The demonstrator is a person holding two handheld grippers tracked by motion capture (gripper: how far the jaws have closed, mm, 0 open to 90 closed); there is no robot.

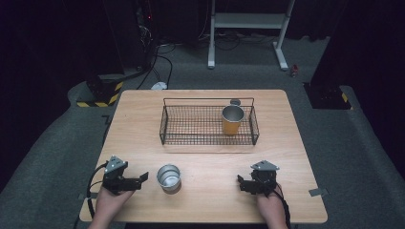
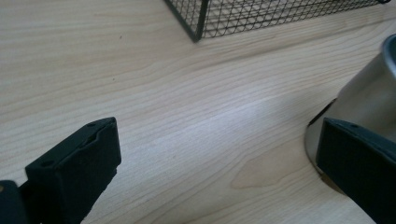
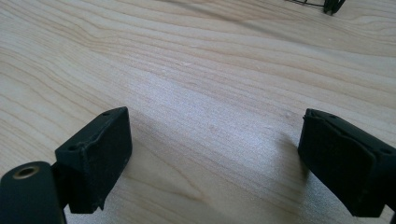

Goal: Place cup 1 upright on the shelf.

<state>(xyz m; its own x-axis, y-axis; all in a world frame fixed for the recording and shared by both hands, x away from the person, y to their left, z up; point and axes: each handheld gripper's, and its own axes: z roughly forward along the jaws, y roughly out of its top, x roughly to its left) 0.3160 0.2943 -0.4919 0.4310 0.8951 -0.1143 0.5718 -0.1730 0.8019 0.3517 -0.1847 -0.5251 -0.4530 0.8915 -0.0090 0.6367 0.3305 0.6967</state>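
Observation:
A steel cup [image 1: 169, 177] stands upright on the wooden table [image 1: 143, 124] near the front edge. My left gripper [image 1: 142, 179] rests just left of it, jaws open and pointing at it. In the left gripper view the cup [image 2: 371, 95] sits beside the right jaw of that gripper [image 2: 219, 140], not between the jaws. A yellow-sided steel cup [image 1: 232, 119] stands inside the black wire basket [image 1: 191, 125], at its right end. At the front right lies my right gripper [image 1: 241, 183], open over bare wood [image 3: 217, 128] and holding nothing.
A small grey disc [image 1: 235, 101] lies on the table behind the basket. The basket's corner [image 2: 198, 23] shows ahead of the left gripper, and another corner [image 3: 330, 4] far ahead of the right one. Bare wood lies between the two grippers.

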